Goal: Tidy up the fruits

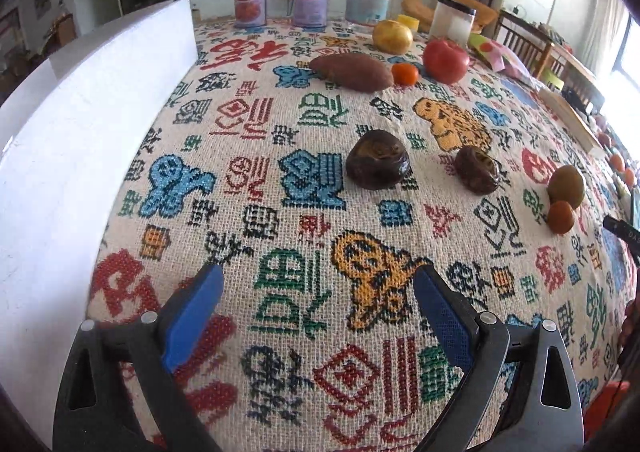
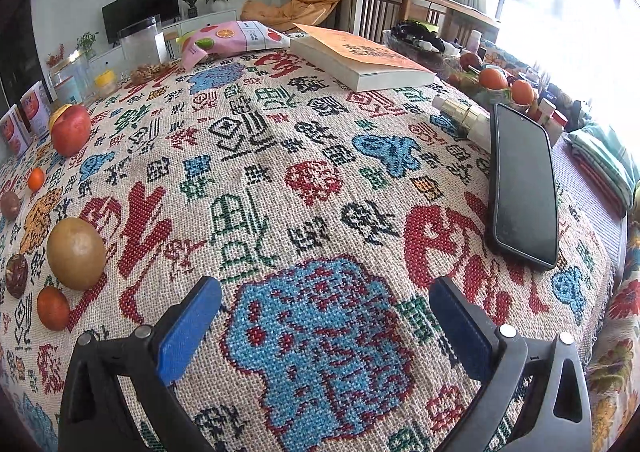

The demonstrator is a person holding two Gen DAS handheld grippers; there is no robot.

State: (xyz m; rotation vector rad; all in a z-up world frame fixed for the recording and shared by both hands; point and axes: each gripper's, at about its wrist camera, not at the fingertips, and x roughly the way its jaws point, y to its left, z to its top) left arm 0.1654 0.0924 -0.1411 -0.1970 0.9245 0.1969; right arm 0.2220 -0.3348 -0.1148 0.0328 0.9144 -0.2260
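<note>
Both hand-held grippers hover wide open and empty over a patterned worktop (image 1: 280,155) strewn with unsorted fruit. The left hand-held gripper (image 1: 318,292) faces a dark wrinkled fruit (image 1: 377,165), the landmark here. Just right of it lies a second dark fruit (image 1: 477,169); further right a green-brown fruit (image 1: 566,180) touches a small orange one (image 1: 560,216). Beyond the landmark lie a sweet potato (image 1: 351,71), a small tangerine (image 1: 404,73), a red apple (image 1: 445,60) and a yellow fruit (image 1: 392,36). A white box wall (image 1: 92,99) rises well left of it, likely the place for sorting. The right hand-held gripper (image 2: 325,306) points at bare cloth, a phone (image 2: 522,187) and a book (image 2: 360,61) ahead of it. Round fruit may roll on the woven cloth if nudged off-centre, and the touching pair could scatter if one is pinched carelessly. Nothing blocks the landmark fruit.
</note>
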